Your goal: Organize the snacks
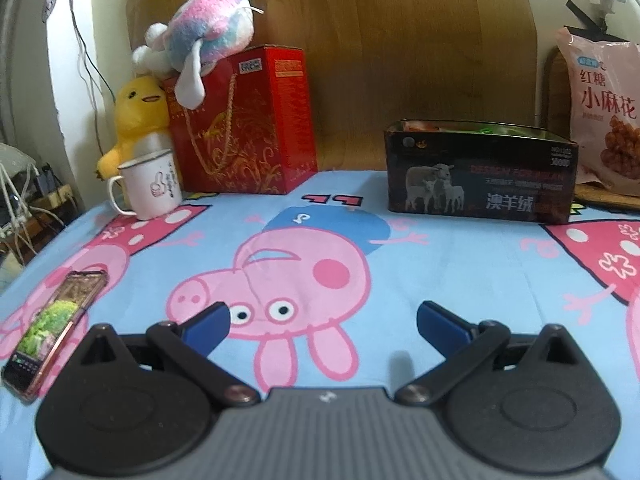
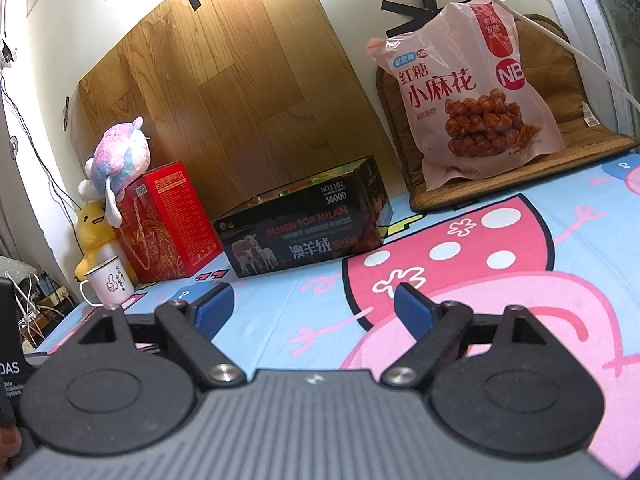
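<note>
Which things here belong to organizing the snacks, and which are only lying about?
For the job:
- pink snack bag, leaning upright on the woven mat
- open black box, some packets inside
- left gripper and right gripper, both open and empty

Lying about:
- red gift box
- pastel plush toy
- yellow duck plush
- white mug
- phone

Even indoor light is falling across both fisheye views, which are bowing straight lines toward the edges. Glare is washing out the wall above the wood-grain board (image 2: 240,92) in the right wrist view. Soft shadows are lying beneath the black box (image 1: 480,188). Corners are darkening and softening.
</note>
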`<state>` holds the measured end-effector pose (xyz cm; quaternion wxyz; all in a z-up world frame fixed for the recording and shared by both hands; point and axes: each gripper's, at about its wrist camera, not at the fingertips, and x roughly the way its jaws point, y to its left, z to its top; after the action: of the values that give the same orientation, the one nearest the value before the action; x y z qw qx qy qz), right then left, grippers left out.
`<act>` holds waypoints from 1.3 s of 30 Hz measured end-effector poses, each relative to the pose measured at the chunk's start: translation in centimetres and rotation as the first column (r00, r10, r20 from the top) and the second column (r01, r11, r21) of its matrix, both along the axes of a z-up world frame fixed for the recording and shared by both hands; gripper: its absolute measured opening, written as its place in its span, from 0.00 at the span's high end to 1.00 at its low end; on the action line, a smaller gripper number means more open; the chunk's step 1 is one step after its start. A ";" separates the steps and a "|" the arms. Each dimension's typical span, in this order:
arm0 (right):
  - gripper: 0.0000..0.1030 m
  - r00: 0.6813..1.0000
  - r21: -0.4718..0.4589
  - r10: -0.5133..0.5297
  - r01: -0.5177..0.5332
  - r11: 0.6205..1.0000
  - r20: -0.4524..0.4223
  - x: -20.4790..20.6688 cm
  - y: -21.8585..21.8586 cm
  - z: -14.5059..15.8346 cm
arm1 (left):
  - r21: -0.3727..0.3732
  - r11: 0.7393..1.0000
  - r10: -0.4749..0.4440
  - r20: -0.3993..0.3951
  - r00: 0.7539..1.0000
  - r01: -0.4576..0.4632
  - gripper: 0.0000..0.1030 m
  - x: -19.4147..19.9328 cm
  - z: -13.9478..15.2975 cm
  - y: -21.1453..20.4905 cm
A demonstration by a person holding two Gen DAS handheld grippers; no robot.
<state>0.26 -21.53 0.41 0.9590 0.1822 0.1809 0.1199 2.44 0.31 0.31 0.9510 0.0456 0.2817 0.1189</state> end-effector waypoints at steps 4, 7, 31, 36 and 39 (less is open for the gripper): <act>0.14 1.000 0.000 0.000 0.000 1.000 0.000 0.0 0.2 0.0 | 0.017 1.000 0.015 -0.004 1.000 -0.015 0.00 0.1 0.0 0.0; 0.14 1.000 -0.001 -0.001 0.001 1.000 0.000 0.0 0.2 0.0 | 0.014 1.000 0.017 -0.011 1.000 -0.017 0.00 0.2 -0.1 0.1; 0.13 1.000 0.003 0.000 0.000 1.000 0.001 0.0 0.1 0.0 | -0.020 1.000 0.016 -0.106 0.994 -0.018 0.00 0.9 -0.3 1.0; 0.13 1.000 0.003 -0.001 0.001 1.000 0.001 0.0 0.1 0.0 | -0.020 0.999 0.023 -0.107 0.994 -0.025 0.00 0.7 0.2 1.2; 0.13 1.000 0.004 -0.001 0.001 1.000 0.001 0.0 0.2 0.0 | 0.003 0.999 0.037 -0.096 0.995 -0.037 0.00 0.4 0.7 1.1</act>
<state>0.23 -21.30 0.40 0.9588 0.1842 0.1802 0.1199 2.82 1.46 1.02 0.9339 0.0463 0.3279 0.1344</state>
